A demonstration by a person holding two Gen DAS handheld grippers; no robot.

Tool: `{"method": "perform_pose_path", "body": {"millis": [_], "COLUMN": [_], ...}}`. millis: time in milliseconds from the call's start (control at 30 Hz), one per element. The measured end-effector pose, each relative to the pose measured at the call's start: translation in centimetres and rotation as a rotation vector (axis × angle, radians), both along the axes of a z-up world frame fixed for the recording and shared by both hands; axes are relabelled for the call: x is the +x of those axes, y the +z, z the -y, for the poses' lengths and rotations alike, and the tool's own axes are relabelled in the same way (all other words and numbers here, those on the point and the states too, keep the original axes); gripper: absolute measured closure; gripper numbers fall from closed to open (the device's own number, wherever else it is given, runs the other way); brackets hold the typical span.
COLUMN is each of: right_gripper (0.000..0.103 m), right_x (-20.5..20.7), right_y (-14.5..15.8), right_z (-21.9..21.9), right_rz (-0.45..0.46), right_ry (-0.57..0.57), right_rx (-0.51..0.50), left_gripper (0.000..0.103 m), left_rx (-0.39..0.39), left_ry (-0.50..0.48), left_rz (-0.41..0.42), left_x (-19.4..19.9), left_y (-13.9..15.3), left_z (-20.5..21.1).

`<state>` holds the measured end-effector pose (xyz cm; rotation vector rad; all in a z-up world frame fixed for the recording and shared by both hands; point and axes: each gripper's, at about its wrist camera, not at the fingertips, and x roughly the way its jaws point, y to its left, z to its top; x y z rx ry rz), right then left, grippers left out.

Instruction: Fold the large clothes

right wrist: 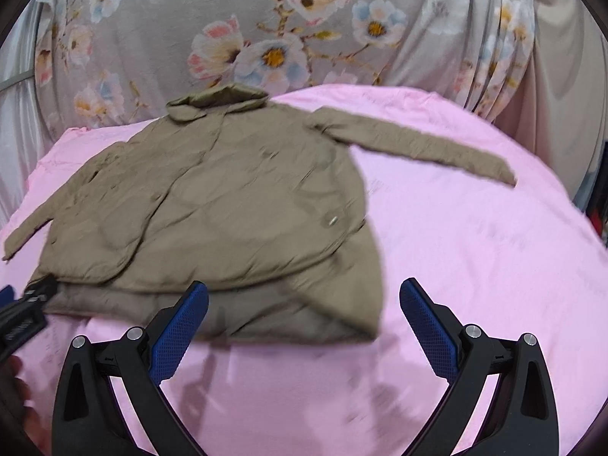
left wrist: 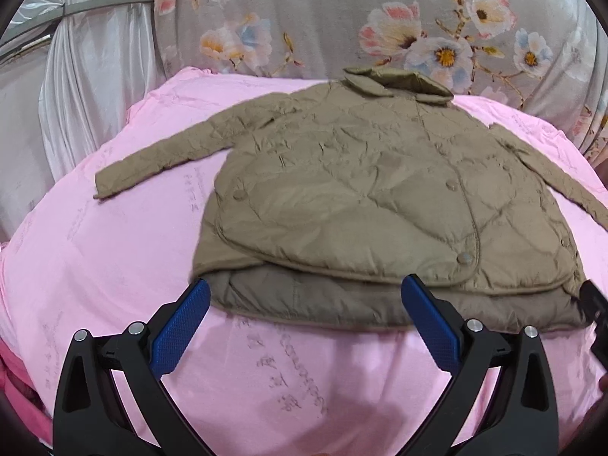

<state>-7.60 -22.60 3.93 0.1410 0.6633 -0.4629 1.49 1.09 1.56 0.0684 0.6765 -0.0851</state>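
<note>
A tan quilted jacket (left wrist: 361,190) lies face up on a pink quilt (left wrist: 114,258), collar at the far side, both sleeves spread outward, hem nearest me. My left gripper (left wrist: 304,288) stands open just above the hem's left part, nothing between its blue pads (left wrist: 178,326). In the right wrist view the same jacket (right wrist: 212,209) fills the left half, its right sleeve (right wrist: 414,144) stretched out over the quilt (right wrist: 475,258). My right gripper (right wrist: 304,292) is open at the hem's right corner, holding nothing. The left gripper's body shows at the right wrist view's left edge.
A grey floral fabric (left wrist: 380,19) rises behind the quilt. A white curtain (left wrist: 87,76) hangs at the far left. A hand (right wrist: 15,391) shows at the lower left of the right wrist view. Bare pink quilt spreads to the jacket's right.
</note>
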Motion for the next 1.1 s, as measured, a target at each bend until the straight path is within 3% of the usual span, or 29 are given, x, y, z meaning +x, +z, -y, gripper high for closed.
{"method": "perform_pose_path", "body": {"millis": [133, 400, 700, 867, 967, 1033, 1067, 1100], "right_gripper": [0.005, 0.005, 0.005, 0.007, 0.029, 0.057, 0.066, 0.085], "right_x": [1.4, 4.8, 6.1, 5.3, 6.4, 7.4, 7.9, 8.4], "right_y": [2.1, 2.7, -2.3, -4.3, -4.0, -4.2, -4.2, -4.0], "right_z": [4.5, 18.9, 32.2, 35.7, 36.4, 37.0, 37.2, 37.3], "right_rz": [0.033, 0.147, 0.233, 0.306, 0.304, 0.302, 0.313, 0.318], "right_ry": [-0.065, -0.212, -0.515, -0.632, -0.626, -0.62, -0.615, -0.61], "right_rx": [-0.041, 0.291, 0.624, 0.68, 0.636, 0.642, 0.647, 0.641], "left_gripper": [0.005, 0.005, 0.005, 0.005, 0.005, 0.005, 0.005, 0.005], "left_rx": [-0.001, 0.049, 0.069, 0.079, 0.087, 0.089, 0.089, 0.09], "left_ry": [0.021, 0.08, 0.122, 0.136, 0.153, 0.165, 0.17, 0.175], "left_rz": [0.057, 0.103, 0.055, 0.008, -0.009, -0.02, -0.024, -0.027], "left_x": [1.5, 6.5, 11.2, 13.1, 13.8, 14.2, 14.3, 14.4], "left_y": [2.7, 5.4, 3.7, 1.8, 0.8, 0.2, 0.0, -0.1], "left_z": [-0.6, -0.9, -0.6, -0.8, -1.1, -1.4, -1.6, -1.7]}}
